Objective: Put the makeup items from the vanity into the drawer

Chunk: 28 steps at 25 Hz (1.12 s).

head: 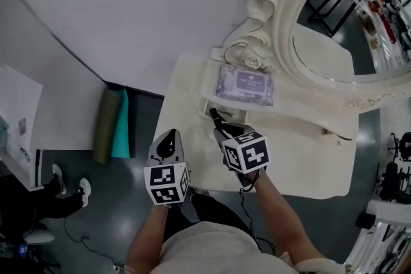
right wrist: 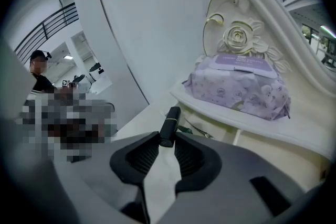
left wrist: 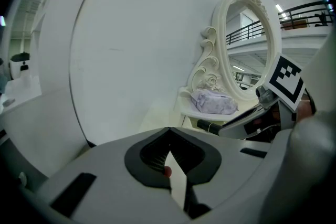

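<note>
Your right gripper (right wrist: pixel 167 140) has its jaws closed part-way on a slim black makeup tube (right wrist: pixel 169 124), pinched at the tips and aimed toward the small drawer (head: pixel 239 115) that seems to stand open under the raised shelf at the worktop's (head: pixel 302 157) back left corner. This item looks one drop from done. Your left gripper (head: pixel 168 138) hovers at the worktop's left edge, jaws together and empty. Mind the shelf lip above the drawer. It carries a purple wipes pack (head: pixel 244 83), possibly still to stow, and the mirror (head: pixel 340 16) stands behind.

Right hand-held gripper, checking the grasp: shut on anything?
Shut on a black tube: the right hand-held gripper pinches its lower end.
</note>
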{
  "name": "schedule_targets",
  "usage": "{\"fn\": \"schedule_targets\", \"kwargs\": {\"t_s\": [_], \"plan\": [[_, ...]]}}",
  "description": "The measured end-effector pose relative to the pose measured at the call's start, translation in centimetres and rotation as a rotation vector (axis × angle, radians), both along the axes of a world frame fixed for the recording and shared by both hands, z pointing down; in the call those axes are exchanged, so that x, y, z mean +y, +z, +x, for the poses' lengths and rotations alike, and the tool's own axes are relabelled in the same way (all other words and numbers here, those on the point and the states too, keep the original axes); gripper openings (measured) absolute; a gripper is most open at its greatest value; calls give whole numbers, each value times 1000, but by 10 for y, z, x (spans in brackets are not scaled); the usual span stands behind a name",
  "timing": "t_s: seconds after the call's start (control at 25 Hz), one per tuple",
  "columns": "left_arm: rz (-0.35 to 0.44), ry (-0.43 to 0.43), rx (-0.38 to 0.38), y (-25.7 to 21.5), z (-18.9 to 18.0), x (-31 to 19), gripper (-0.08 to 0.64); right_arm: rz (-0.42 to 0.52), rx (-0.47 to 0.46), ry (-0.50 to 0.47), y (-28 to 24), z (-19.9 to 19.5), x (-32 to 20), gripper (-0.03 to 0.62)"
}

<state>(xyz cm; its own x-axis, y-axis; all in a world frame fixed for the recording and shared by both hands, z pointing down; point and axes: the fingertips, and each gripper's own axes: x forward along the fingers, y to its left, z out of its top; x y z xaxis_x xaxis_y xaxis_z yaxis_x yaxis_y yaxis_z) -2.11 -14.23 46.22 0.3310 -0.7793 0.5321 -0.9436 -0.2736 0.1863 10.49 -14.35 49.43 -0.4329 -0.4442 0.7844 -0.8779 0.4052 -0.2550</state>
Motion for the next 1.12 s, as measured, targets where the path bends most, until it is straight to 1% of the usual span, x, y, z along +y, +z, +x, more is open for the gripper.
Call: {"fn": "schedule_targets", "kwargs": {"t_s": [0.12,0.28,0.4,0.44,0.88,1.12], "plan": [[-3,-3,-4,1,2,-2,3,6,-7,13,0,5,-4,104],[-6,3,-4,3,6,-3,4,45,-5,80,-3,20,-14,108],[-6,7,-1,3,8,-3,5,62,-20,117,-6,26,-16,174],[-7,8,-1,3,9,-2,4,65,-18,125,-7,28,-16,179],[-6,15,4,1,4,0,4,90,-17,176,-9,30,-13,187],[1,24,4,-1,-2,3,5,119,-9,206,-15,29,-10,187]]}}
